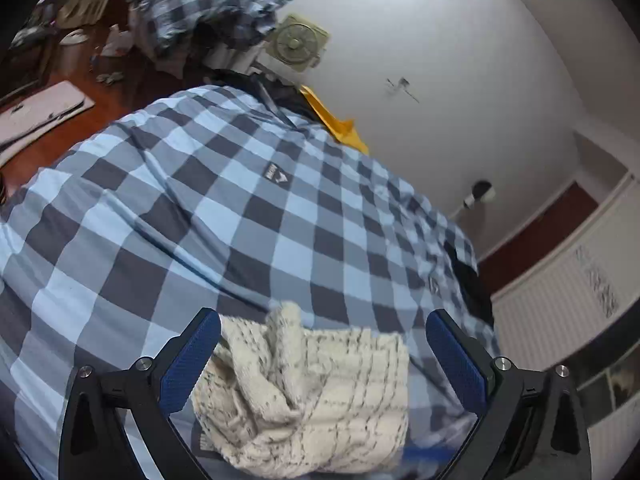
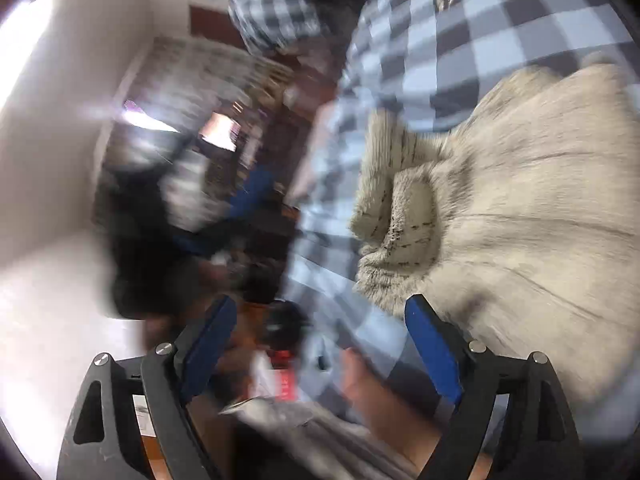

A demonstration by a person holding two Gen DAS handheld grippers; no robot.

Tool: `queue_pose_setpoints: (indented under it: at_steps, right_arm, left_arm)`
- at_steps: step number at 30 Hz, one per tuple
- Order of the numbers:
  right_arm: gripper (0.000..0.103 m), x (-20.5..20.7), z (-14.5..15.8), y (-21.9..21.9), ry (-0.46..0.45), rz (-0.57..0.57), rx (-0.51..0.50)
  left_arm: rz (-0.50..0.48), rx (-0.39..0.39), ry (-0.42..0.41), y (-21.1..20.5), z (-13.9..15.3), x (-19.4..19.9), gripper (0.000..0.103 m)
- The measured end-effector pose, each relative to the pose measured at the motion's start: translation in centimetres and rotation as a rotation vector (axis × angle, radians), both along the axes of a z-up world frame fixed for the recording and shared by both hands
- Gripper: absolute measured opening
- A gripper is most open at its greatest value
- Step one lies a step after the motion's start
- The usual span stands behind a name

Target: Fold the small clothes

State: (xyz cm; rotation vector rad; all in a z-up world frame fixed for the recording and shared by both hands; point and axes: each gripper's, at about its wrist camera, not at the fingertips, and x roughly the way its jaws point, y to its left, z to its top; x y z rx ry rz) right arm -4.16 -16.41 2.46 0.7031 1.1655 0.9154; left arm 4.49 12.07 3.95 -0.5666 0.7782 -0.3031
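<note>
A cream knitted garment (image 1: 304,392) lies bunched against a person's blue checked shirt (image 1: 208,208). My left gripper (image 1: 324,316) stands open around it: the cloth reaches the left pad (image 1: 188,364), and a gap separates it from the right pad (image 1: 456,364). In the blurred right wrist view the same cream knit (image 2: 520,208) spreads wide at the right, beside the checked shirt (image 2: 460,40). My right gripper (image 2: 320,320) is open, its right finger (image 2: 432,352) at the knit's lower edge, with no cloth between the pads. A blurred hand (image 2: 372,392) shows low between the fingers.
A reddish wooden table (image 1: 120,92) with a flat pale pad (image 1: 36,112) and small clutter is at upper left. A yellow item (image 1: 336,124) and a wall fan (image 1: 298,42) are behind the person. White panelling (image 1: 560,304) runs at right.
</note>
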Motion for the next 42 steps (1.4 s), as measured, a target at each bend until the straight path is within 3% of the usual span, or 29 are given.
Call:
queue_pose_setpoints:
  at_steps: [3, 4, 5, 7, 11, 12, 13, 15, 16, 18, 19, 22, 23, 25, 27, 29, 31, 34, 36, 37, 40, 42]
  right_arm:
    - [0.103, -1.8, 3.2, -6.7, -0.167, -0.183, -0.112]
    - [0.103, -1.9, 3.8, -9.0, -0.204, -0.278, -0.181]
    - [0.103, -1.5, 3.8, -9.9, -0.212, -0.316, -0.225]
    - [0.102, -0.5, 2.8, -10.8, -0.171, -0.333, -0.306]
    - [0.102, 0.9, -1.0, -8.4, -0.087, -0.264, -0.461]
    - [0.102, 1.3, -2.2, -7.9, -0.06, -0.228, -0.541]
    - [0.102, 1.8, -4.1, -7.2, -0.016, -0.193, -0.63]
    - [0.102, 2.2, -6.5, -8.2, 0.083, -0.183, -0.549]
    - [0.103, 2.5, -7.3, -9.0, 0.15, -0.2, -0.489]
    - [0.102, 2.6, -7.3, -9.3, 0.172, -0.2, -0.46]
    - [0.102, 2.5, -6.8, -9.1, 0.161, -0.195, -0.467]
    - [0.102, 1.7, -4.4, -9.2, 0.116, -0.2, -0.438]
    - [0.102, 1.1, -3.2, -10.0, 0.086, -0.227, -0.386]
    - [0.102, 0.3, -1.2, -11.4, 0.019, -0.288, -0.393]
    - [0.102, 0.0, 0.1, -11.6, -0.054, -0.34, -0.534]
    - [0.102, 0.5, 0.2, -11.3, -0.049, -0.347, -0.508]
    - [0.102, 0.9, -0.2, -10.6, -0.024, -0.333, -0.479]
    - [0.102, 1.6, -0.2, -8.4, -0.068, -0.333, -0.558]
    - [0.102, 2.0, -1.8, -8.2, -0.083, -0.315, -0.65]
    - [0.102, 2.3, -2.8, -8.1, -0.088, -0.306, -0.714]
    - [0.102, 2.6, -4.2, -8.0, -0.116, -0.312, -0.821]
    - [0.102, 2.7, -4.8, -7.4, -0.162, -0.29, -0.912]
  left_arm:
    - [-0.111, 0.046, 0.051, -2.9, -1.2, 0.7, 0.103]
    - [-0.157, 0.06, 0.072, -4.1, -1.8, 0.8, 0.103]
    - [-0.217, 0.085, 0.117, -5.8, -3.0, 1.5, 0.103]
    - [-0.248, 0.155, 0.204, -7.3, -5.4, 2.5, 0.103]
    - [-0.156, 0.32, 0.389, -6.0, -10.9, 3.6, 0.103]
    - [-0.131, 0.32, 0.421, -5.0, -11.7, 3.6, 0.103]
    - [-0.098, 0.254, 0.47, -3.0, -13.2, 3.6, 0.103]
    - [-0.02, 0.199, 0.564, -0.5, -15.3, 3.4, 0.103]
    - [-0.012, 0.111, 0.59, 0.4, -16.3, 3.3, 0.103]
    - [0.008, 0.004, 0.639, 1.3, -17.3, 3.1, 0.103]
    - [0.017, 0.003, 0.644, 1.3, -16.9, 3.1, 0.103]
    - [0.073, 0.133, 0.56, 1.0, -13.0, 2.3, 0.103]
    - [0.077, 0.177, 0.474, 0.7, -10.6, 1.8, 0.103]
    - [0.041, 0.179, 0.345, -0.3, -7.3, 1.1, 0.103]
    - [-0.022, 0.123, 0.265, -1.5, -5.7, 0.9, 0.103]
    - [-0.118, 0.073, 0.251, -4.1, -5.8, 1.3, 0.103]
    - [-0.167, 0.098, 0.267, -6.4, -6.7, 1.6, 0.103]
    - [-0.211, 0.209, 0.28, -10.1, -8.5, 2.4, 0.103]
    - [-0.238, 0.299, 0.3, -12.4, -10.2, 3.1, 0.103]
    - [-0.242, 0.39, 0.296, -13.7, -11.5, 3.3, 0.103]
    - [-0.246, 0.576, 0.183, -15.6, -12.7, 1.8, 0.103]
    - [-0.238, 0.621, 0.165, -16.2, -13.0, 1.7, 0.103]
